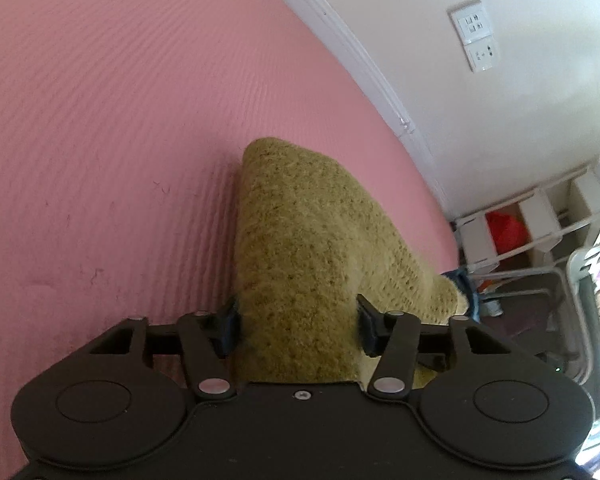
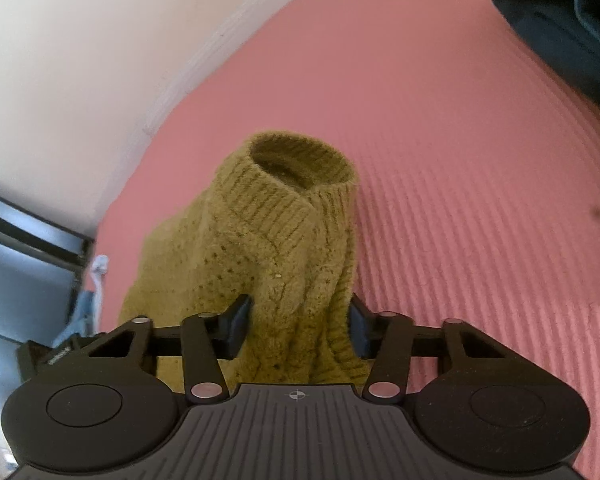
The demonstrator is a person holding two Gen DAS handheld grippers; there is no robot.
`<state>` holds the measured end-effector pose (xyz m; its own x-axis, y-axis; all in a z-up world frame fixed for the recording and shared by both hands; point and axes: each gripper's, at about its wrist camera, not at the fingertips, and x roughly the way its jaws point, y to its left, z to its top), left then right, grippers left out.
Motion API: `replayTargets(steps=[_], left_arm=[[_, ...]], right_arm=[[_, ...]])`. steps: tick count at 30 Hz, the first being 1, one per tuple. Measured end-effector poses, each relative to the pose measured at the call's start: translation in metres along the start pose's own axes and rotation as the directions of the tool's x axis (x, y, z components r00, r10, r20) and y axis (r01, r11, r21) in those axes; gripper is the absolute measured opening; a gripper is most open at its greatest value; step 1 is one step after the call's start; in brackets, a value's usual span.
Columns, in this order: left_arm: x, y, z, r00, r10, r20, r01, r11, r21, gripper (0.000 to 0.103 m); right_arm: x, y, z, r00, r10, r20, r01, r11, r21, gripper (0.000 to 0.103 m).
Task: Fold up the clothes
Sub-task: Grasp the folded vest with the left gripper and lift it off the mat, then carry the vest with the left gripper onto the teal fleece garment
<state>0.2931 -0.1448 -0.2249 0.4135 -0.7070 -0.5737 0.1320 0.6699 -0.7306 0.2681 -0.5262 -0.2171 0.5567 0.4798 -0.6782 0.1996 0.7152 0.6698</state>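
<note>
Sweater (image 1: pixel 300 248) bunched thick in both half-open grippers, left (image 1: pixel 298 328) and right (image 2: pixel 298 326), frame bottom-centre; bulky knit could slip, folding crooked.

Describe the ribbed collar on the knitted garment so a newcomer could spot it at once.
Start from the pink ribbed mat that fills the right wrist view. The mustard knitted sweater rises from it between the right gripper's fingers. At its top sits the collar, a round open tube with vertical ribbing, unlike the speckled knit below.
</note>
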Motion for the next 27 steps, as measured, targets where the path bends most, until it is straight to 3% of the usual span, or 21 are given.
replayTargets(steps=[6,16,27], left_arm=[[-0.011,-0.026,-0.009,0.998,0.044,0.050,-0.050,0.991,0.124,0.036],[-0.023,-0.089,-0.016,0.999,-0.005,0.049,-0.008,0.966,0.259,0.035],[0.057,-0.192,-0.037,0.990,-0.136,-0.047,0.144,0.915,0.378,0.035]], right_arm=[[-0.010,0.020,0.000,1.000,-0.021,0.020,0.021,0.999,-0.031,0.024],[-0.051,0.041,0.012,0.998,-0.053,0.021,0.055,0.994,-0.094,0.022],[-0.159,0.004,0.064,0.977,-0.194,0.090,0.204,0.972,-0.118,0.022]])
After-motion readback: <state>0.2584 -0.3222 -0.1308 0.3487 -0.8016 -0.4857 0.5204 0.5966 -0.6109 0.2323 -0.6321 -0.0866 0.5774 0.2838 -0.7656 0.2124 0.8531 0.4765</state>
